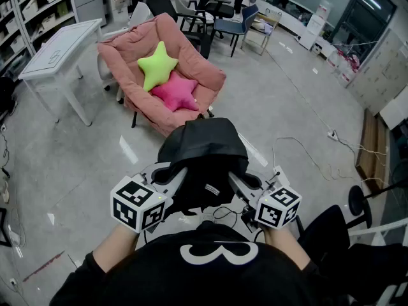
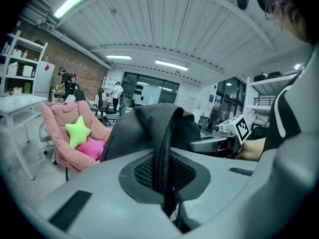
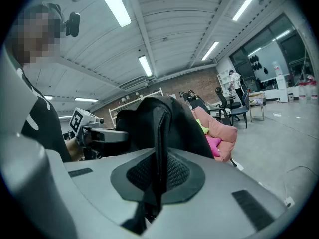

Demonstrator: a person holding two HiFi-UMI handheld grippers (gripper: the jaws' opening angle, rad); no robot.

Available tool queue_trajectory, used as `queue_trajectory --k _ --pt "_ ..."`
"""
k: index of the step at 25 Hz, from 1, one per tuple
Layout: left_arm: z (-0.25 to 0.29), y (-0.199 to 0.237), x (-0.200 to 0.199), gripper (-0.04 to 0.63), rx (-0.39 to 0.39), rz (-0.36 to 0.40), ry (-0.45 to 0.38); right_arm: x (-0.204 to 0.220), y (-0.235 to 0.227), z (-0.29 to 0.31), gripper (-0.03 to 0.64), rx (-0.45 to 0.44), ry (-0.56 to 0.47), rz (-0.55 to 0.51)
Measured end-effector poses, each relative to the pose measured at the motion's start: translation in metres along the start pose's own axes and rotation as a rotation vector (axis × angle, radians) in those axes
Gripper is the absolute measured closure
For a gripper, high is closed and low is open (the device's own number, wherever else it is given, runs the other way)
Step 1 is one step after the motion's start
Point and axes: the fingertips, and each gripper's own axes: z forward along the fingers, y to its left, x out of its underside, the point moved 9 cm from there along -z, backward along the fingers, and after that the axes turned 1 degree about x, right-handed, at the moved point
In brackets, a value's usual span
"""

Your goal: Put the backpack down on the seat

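Observation:
A black backpack [image 1: 204, 157] hangs in the air in front of me, held by both grippers. My left gripper [image 1: 171, 182] is shut on one black strap [image 2: 162, 153], which runs down between its jaws. The right gripper [image 1: 245, 190] is shut on the other strap [image 3: 158, 148]. The seat, a pink padded chair [image 1: 137, 62], stands on the floor ahead and slightly left. On it lie a green star cushion [image 1: 156, 65] and a pink star cushion [image 1: 175, 93]. The backpack is short of the chair and above floor level.
A white table [image 1: 57, 59] stands left of the pink chair. Office chairs [image 1: 217, 11] and a wooden chair [image 1: 261, 34] stand behind it. Shelving [image 1: 35, 5] lines the far left. Cables [image 1: 319, 158] trail over the grey floor at right, next to a black stand [image 1: 360, 203].

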Motion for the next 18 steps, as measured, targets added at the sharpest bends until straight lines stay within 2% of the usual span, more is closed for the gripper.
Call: queue_trajectory --k 7,11,18 --pt "0.027 0.001 -0.004 0.584 -0.004 -0.022 0.019 -0.001 -0.027 -0.002 0.591 0.006 -0.003 0.030" --pt "0.060 0.018 -0.006 0.584 -0.019 -0.040 0.056 0.002 -0.064 0.013 0.591 -0.010 0.013 0.075" --pt "0.126 0.058 -0.015 0.584 -0.050 -0.114 0.101 -0.010 -0.140 0.052 0.591 -0.062 0.066 0.126"
